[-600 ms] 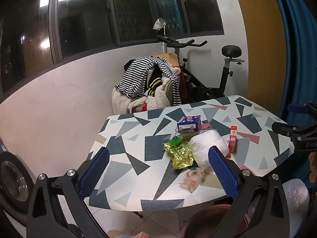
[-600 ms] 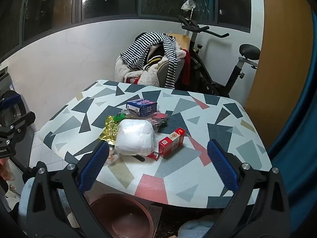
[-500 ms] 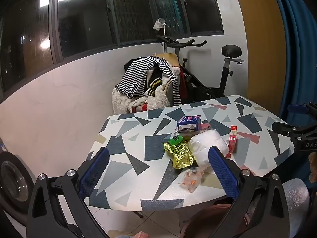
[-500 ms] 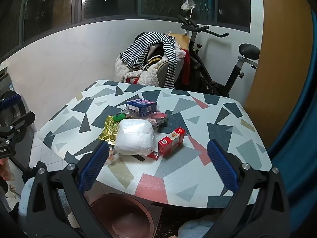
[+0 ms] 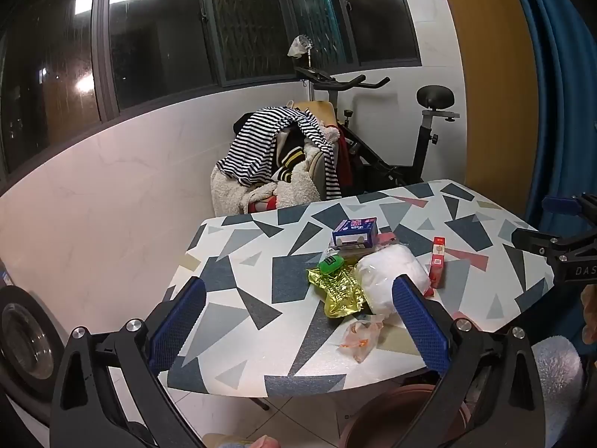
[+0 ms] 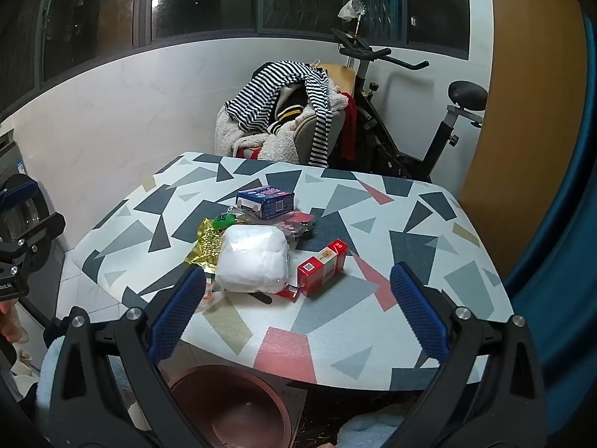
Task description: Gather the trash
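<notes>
Both grippers hover short of the worktop (image 6: 373, 339) edge, jaws spread wide and empty. From the right gripper (image 6: 298, 302), the litter lies ahead and slightly left: a white plastic bag (image 6: 253, 261), with a red box (image 6: 322, 267) touching its right side, long axis running away up to the right. From the left gripper (image 5: 298, 321), a small crumpled wrapper (image 5: 360, 338) lies nearest the edge, ahead and to the right. A brown bin (image 6: 227, 407) waits below the edge. The right gripper seems better placed for the box.
</notes>
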Tool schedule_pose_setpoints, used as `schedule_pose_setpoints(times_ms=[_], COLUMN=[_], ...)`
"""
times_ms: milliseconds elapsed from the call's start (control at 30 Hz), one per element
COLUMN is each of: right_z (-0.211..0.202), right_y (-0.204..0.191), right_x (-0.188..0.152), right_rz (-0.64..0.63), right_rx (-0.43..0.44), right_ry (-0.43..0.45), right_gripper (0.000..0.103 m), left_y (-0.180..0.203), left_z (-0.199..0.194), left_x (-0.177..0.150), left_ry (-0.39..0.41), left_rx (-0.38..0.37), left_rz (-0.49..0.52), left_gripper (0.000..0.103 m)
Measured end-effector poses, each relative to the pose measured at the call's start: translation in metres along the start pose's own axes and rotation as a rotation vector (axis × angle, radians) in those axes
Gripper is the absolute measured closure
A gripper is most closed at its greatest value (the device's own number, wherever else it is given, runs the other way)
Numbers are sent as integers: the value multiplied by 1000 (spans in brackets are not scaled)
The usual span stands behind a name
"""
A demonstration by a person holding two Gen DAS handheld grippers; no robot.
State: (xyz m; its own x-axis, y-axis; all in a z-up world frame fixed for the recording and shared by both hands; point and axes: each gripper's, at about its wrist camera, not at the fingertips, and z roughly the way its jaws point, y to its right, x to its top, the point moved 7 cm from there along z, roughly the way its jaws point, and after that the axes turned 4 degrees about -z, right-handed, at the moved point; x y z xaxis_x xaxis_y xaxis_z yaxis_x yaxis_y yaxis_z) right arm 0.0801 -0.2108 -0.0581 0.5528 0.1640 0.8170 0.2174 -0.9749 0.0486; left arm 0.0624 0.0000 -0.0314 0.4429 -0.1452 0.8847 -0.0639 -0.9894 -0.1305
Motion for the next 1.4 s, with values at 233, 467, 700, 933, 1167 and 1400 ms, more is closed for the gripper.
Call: schedule_pose_setpoints(times_ms=[233, 467, 700, 933, 1167, 1400], right_z=[0, 0, -1, -1, -1, -1], right_y=[1, -1, 1, 2, 2, 2], right_x=[0, -1, 1, 2, 1, 2], right_rz=[15, 11, 13, 13, 13, 13], right_rx=[9, 6, 3, 4, 5, 4], right_ry=[-6, -5, 2, 2, 2, 1], right_gripper=[6, 6, 6, 6, 6, 6], left_y=[0, 0, -1, -1, 1, 1], left_z=[0, 0, 0, 0, -4, -5], left_x=[0, 0, 0, 1, 4, 6], left_ry=[1, 3, 5, 5, 5, 6], left_rx=[-1, 0, 1, 1, 2, 4], left_rz=[-2, 0, 0, 0, 2, 1], left_gripper=[5, 5, 5, 5, 5, 5])
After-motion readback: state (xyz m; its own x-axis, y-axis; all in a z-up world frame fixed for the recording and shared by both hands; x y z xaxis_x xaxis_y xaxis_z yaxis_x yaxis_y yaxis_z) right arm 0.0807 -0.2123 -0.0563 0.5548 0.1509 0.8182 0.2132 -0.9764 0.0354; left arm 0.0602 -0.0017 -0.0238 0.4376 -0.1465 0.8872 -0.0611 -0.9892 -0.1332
